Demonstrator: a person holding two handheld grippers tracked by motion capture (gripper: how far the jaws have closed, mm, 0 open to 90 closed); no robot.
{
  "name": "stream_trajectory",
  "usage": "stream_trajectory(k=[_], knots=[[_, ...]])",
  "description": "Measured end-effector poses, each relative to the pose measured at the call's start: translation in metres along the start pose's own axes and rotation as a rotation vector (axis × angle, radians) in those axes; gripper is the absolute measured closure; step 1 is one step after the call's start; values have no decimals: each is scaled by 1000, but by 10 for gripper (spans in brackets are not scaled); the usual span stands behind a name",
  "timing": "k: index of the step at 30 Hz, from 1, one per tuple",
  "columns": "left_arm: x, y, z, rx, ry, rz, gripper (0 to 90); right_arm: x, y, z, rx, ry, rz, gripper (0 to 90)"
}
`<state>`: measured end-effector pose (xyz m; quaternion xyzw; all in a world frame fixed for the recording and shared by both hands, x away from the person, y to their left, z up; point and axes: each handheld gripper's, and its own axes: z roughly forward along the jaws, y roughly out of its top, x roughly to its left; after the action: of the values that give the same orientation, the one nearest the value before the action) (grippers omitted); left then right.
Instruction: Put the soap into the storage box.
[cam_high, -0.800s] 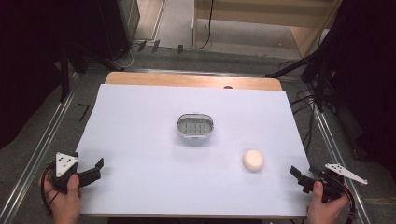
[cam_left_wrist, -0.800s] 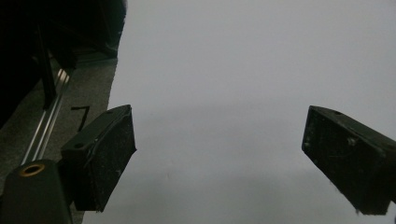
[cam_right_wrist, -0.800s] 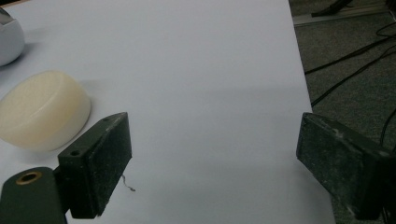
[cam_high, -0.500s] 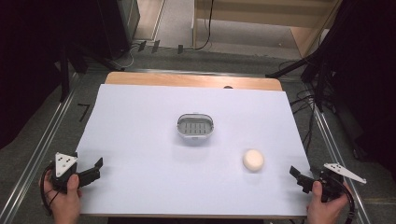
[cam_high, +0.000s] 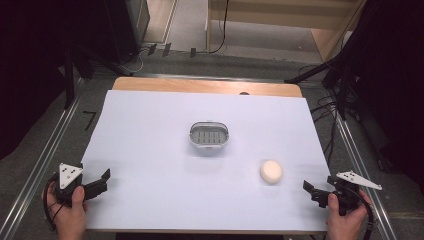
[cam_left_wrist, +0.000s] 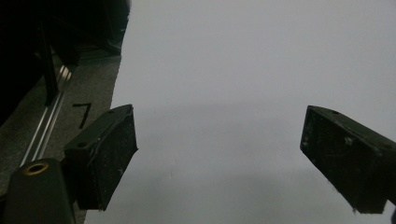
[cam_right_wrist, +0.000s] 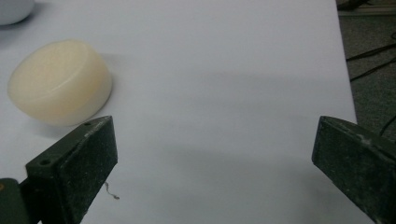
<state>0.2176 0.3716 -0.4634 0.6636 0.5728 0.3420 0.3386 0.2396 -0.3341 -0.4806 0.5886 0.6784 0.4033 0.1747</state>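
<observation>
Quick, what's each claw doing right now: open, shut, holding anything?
Left claw: open, nothing between the jaws.
Right claw: open, holding nothing; the soap lies apart from it.

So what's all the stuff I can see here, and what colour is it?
soap: one, cream, round, on the sheet near the right gripper, lying free
dish: one, grey, slotted, mid-sheet, with nothing in it
sheet: one, pale lilac-white, covers most of the table
table: one, wood, bare strip shows at the far edge
cables: several, black, on the floor right of the table
left gripper: one, black with a grey plate, at the near left corner, jaws open on nothing
right gripper: one, black with a grey plate, at the near right corner, jaws open on nothing
hands: two, one on each gripper, at the near edge
</observation>
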Motion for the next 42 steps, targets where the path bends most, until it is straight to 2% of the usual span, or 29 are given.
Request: stream_trajectory(k=[1,11,30,42], knots=[[0,0,0,1,1,1,116,3,1,0,5,7,-16,6],[0,0,0,3,3,5,117,16,7,3,29,40,-49,6],[-1,0,0,3,5,6,118,38,11,14,87,82,-71,6],[-1,0,0,-1,10,4,124,55,16,23,125,138,-67,6]])
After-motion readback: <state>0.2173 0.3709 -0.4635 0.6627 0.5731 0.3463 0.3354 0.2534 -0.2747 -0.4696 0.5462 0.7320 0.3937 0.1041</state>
